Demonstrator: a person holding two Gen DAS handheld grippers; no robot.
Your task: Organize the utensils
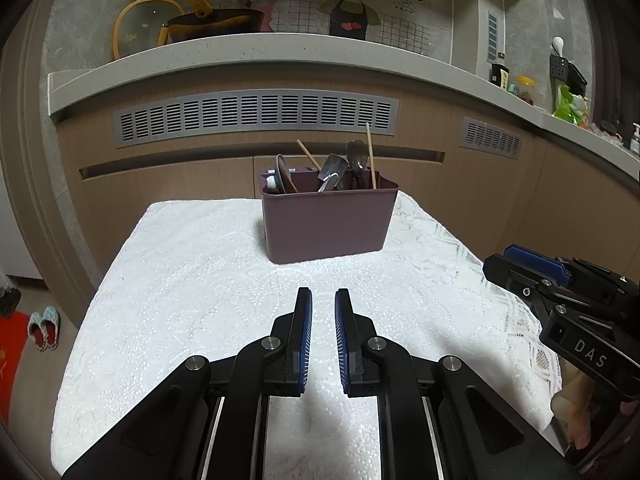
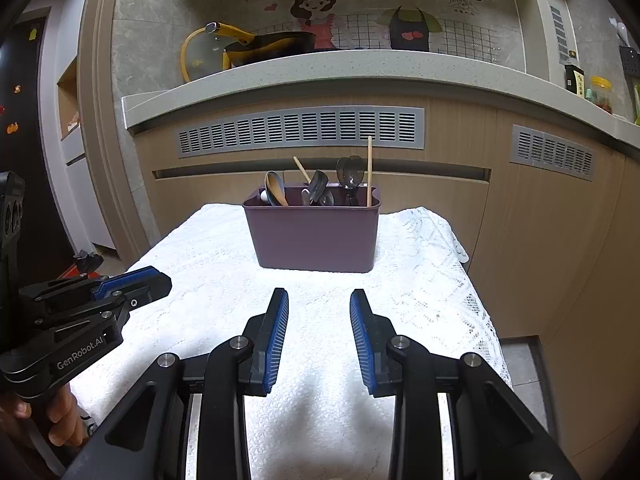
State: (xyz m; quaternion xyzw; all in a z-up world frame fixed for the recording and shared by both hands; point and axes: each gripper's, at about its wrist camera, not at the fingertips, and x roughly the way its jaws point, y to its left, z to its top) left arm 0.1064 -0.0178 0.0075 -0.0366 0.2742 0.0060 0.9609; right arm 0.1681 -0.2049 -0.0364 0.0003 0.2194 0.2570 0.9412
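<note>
Purple bin: it stands at the far end of the white lace cloth, well apart from both of your tongs, with every utensil in view already standing inside it.
Left tongs: your jaws are parted by a narrow gap and hold nothing; they hover over bare cloth.
Right tongs: wider apart than the left, also empty, aimed straight at the bin.
Bin contents, left to right: a wooden spoon, a slanted chopstick, dark metal spoons, then 1 upright chopstick.
Stage, as I judge it: nothing lies loose on the cloth, so sorting looks done or not yet begun.
Risk 1: the bin is light plastic on soft cloth; pulling 1 handle from the crowded cluster could tip or drag it unless your other tongs steady the wall.
Risk 2: tangled handles may lift together, and a thin chopstick can slip from ribbed pads.
Risk 3: your 2 tongs sit side by side and could knock together while reaching.
Around: a counter with a yellow-handled pan behind; nothing blocks the path.
</note>
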